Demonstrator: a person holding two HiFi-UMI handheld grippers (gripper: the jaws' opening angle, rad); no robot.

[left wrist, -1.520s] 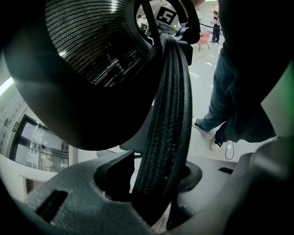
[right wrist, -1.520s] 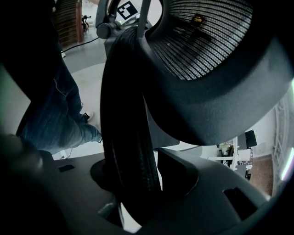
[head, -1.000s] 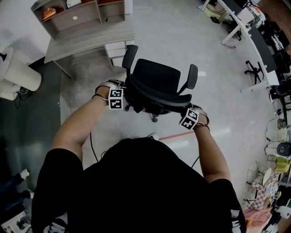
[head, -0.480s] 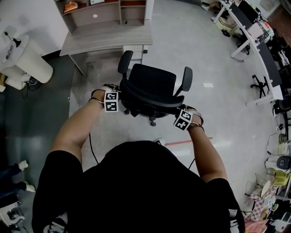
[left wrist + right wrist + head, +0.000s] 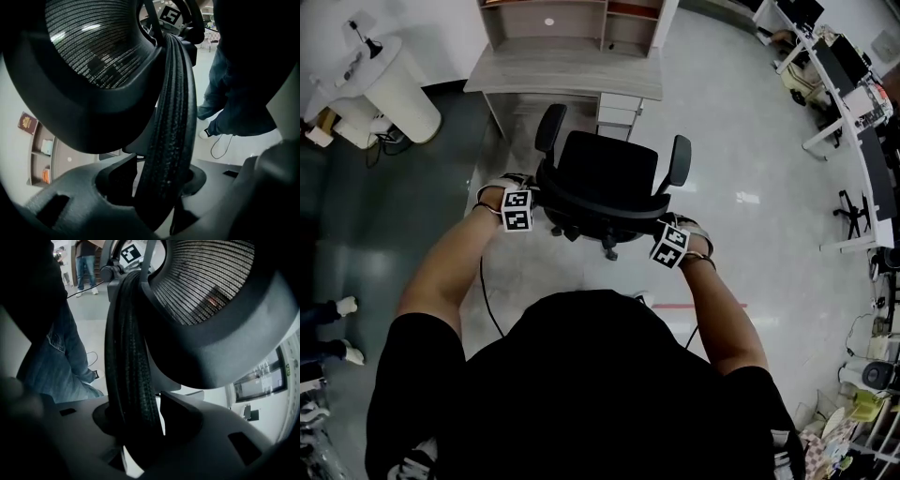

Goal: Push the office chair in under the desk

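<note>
The black office chair [image 5: 605, 178] stands just short of the grey desk [image 5: 572, 70], seat facing it. My left gripper [image 5: 525, 202] is shut on the left edge of the backrest [image 5: 600, 208], and my right gripper [image 5: 672, 242] is shut on its right edge. In the left gripper view the ribbed backrest rim [image 5: 168, 140] runs down between the jaws of the left gripper [image 5: 154, 197]. In the right gripper view the same rim [image 5: 129, 357] sits between the jaws of the right gripper [image 5: 140, 427]. The mesh back fills the upper part of both gripper views.
A shelf unit [image 5: 572, 19] sits on the desk and a drawer pedestal [image 5: 619, 108] stands under its right end. A white round stand [image 5: 394, 89] is at the left. Other desks [image 5: 853, 84] line the right. A cable [image 5: 483, 300] lies on the floor.
The chair, held by both grippers, has rolled closer to the desk and now lines up with it. The desk has shifted from upper left to straight ahead.
</note>
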